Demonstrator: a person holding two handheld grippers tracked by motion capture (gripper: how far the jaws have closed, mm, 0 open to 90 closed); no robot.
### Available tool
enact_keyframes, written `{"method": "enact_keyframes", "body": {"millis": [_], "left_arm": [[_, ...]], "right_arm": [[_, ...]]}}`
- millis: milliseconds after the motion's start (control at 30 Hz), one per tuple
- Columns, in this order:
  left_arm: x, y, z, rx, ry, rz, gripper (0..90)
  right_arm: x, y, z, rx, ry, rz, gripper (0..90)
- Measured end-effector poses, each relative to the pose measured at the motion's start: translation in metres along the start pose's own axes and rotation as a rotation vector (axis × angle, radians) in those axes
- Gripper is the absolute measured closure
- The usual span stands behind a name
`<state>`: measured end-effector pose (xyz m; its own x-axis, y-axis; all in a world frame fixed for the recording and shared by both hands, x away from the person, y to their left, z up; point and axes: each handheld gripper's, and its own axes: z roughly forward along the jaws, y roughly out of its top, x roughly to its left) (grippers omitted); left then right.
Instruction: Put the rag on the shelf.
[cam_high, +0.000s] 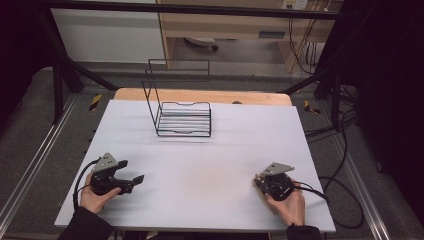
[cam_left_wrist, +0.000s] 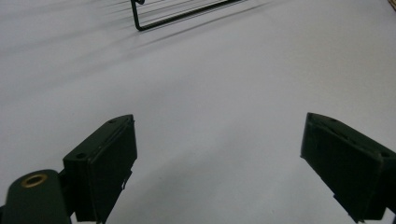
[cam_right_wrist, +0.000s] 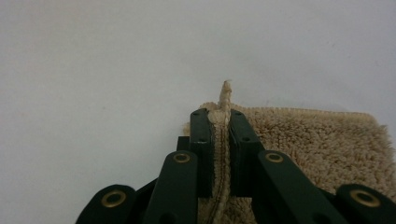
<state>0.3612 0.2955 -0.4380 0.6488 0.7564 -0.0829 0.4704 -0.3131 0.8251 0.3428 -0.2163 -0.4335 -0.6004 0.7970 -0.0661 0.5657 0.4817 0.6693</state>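
Note:
A beige terry towel (cam_right_wrist: 303, 135) lies flat on the white table top, seen in the right gripper view. My right gripper (cam_right_wrist: 217, 114) is shut on the towel's hemmed corner, and a short tuft of the edge sticks out past the jaw tips. In the high view the right gripper (cam_high: 266, 183) sits low at the table's near right, held by a hand. My left gripper (cam_high: 132, 171) rests at the near left, and its jaws stand wide apart with nothing between them (cam_left_wrist: 217, 126).
A black wire rack (cam_high: 182, 120) with a tall back frame stands at the far middle of the white table (cam_high: 210, 165); its front corner (cam_left_wrist: 187, 11) shows at the top of the left gripper view. Cables (cam_high: 345, 200) trail off the right side.

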Motion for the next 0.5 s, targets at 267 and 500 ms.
{"method": "enact_keyframes", "body": {"millis": [267,500], "left_arm": [[-0.001,0.000,0.001,0.002,-0.001,0.001,10.5],[0.000,0.001,0.002,0.007,0.001,0.002,10.5]], "right_arm": [[-0.005,0.007,-0.008,-0.081,0.061,0.052,83.0],[0.001,0.023,-0.008,-0.131,0.116,0.087,83.0]]}}
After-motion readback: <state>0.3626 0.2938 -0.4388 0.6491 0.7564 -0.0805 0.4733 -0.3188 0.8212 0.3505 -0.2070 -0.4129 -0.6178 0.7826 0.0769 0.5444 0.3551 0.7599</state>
